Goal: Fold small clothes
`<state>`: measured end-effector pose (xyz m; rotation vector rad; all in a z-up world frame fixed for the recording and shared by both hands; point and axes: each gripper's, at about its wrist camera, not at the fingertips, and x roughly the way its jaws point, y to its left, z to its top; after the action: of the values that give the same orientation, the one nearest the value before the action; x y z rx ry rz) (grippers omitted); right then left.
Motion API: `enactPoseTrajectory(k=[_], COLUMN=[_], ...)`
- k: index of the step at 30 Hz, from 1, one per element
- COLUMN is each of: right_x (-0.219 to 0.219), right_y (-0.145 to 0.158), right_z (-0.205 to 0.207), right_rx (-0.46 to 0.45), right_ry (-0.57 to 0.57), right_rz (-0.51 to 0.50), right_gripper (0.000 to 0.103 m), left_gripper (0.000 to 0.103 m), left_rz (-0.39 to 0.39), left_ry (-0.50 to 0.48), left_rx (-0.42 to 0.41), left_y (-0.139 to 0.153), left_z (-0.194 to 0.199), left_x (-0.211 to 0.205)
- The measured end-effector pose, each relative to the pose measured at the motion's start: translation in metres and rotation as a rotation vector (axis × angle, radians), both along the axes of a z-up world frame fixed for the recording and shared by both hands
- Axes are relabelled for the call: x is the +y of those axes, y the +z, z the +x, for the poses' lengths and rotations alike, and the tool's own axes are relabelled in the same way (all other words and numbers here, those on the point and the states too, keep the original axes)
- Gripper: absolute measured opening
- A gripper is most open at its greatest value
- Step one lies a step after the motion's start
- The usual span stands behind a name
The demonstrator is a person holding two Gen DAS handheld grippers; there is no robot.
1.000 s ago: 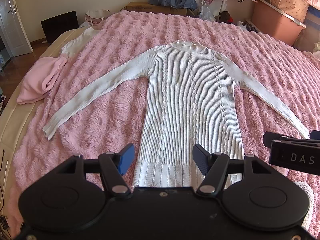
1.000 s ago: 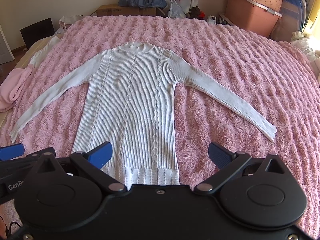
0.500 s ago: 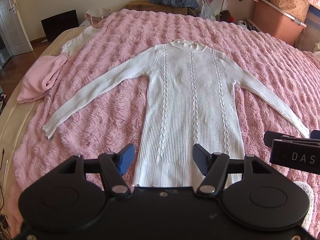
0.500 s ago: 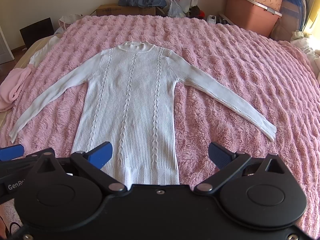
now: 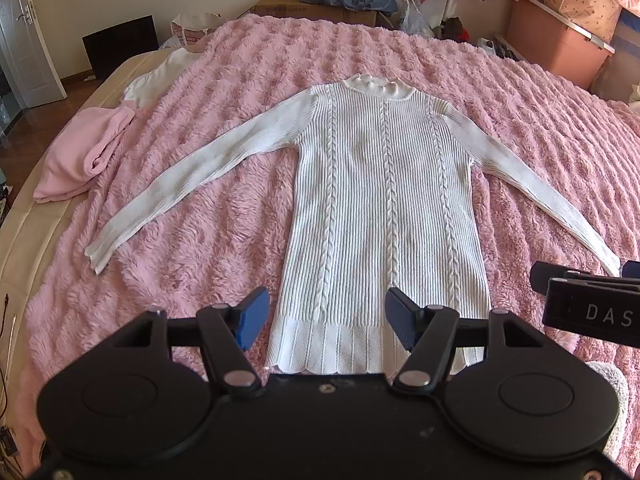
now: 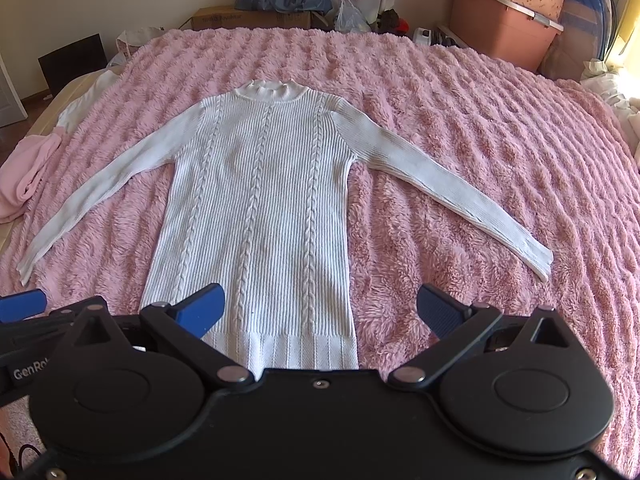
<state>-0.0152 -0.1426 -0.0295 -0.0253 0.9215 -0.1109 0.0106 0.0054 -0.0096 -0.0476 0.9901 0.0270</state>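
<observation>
White ribbed-knit sweater (image 5: 384,208) lying flat on pink blanket (image 5: 240,64), sleeves spread; soft, limp, best pinched at a cuff; left gripper (image 5: 326,316) and right gripper (image 6: 320,308) both released.

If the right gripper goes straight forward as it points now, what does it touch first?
Probably the pink blanket just beside the white sweater, near its right side edge; the open right gripper straddles that edge, so depth is uncertain.

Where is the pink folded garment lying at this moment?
In the left wrist view, the pink folded garment lies at the bed's left edge, beyond the white sweater's left sleeve.
</observation>
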Motion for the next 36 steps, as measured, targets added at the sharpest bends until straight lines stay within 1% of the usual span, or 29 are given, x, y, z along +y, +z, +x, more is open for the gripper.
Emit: enactPoseTrajectory(k=[8, 13, 17, 20, 21, 22, 25, 26, 28, 30, 33, 35, 36], right_x=[-0.001, -0.007, -0.023, -0.043, -0.055, -0.066, -0.103, -0.114, -0.142, -0.165, -0.199, -0.225, -0.237], right_y=[-0.003, -0.005, -0.006, -0.011, -0.014, -0.018, -0.035, -0.039, -0.053, -0.067, -0.091, -0.11, -0.12], right_z=[0.001, 0.004, 0.006, 0.007, 0.006, 0.005, 0.007, 0.008, 0.016, 0.024, 0.038, 0.047, 0.052], right_rx=[0.002, -0.02, -0.098, -0.185, -0.227, -0.251, -0.324, -0.334, -0.324, -0.327, -0.325, -0.335, -0.344], right_ry=[-0.002, -0.016, -0.067, -0.143, -0.175, -0.196, -0.228, -0.254, -0.341, -0.417, -0.477, -0.553, -0.583], right_rz=[-0.005, -0.021, -0.048, -0.079, -0.077, -0.059, 0.046, 0.073, 0.129, 0.132, 0.138, 0.171, 0.201], right_gripper=[0.103, 0.103, 0.103, 0.103, 0.103, 0.103, 0.103, 0.103, 0.103, 0.103, 0.1, 0.092, 0.079], left_gripper=[0.067, 0.067, 0.067, 0.067, 0.068, 0.068, 0.067, 0.067, 0.067, 0.067, 0.067, 0.067, 0.067], left_rz=[0.001, -0.027, -0.07, -0.097, -0.107, -0.116, -0.159, -0.176, -0.187, -0.214, -0.279, -0.311, -0.325], left_ry=[-0.006, -0.027, -0.099, -0.182, -0.215, -0.234, -0.314, -0.343, -0.372, -0.408, -0.427, -0.432, -0.439], left_rx=[0.007, 0.003, -0.004, -0.058, -0.08, -0.09, -0.117, -0.132, -0.129, -0.137, -0.144, -0.136, -0.127], left_y=[-0.002, -0.005, -0.007, -0.005, -0.005, -0.005, -0.009, -0.012, -0.021, -0.033, -0.061, -0.085, -0.097], left_z=[0.003, 0.012, 0.031, 0.047, 0.056, 0.063, 0.096, 0.112, 0.14, 0.168, 0.22, 0.257, 0.274], left_x=[-0.001, -0.003, -0.016, -0.035, -0.044, -0.049, -0.075, -0.086, -0.105, -0.123, -0.152, -0.172, -0.181])
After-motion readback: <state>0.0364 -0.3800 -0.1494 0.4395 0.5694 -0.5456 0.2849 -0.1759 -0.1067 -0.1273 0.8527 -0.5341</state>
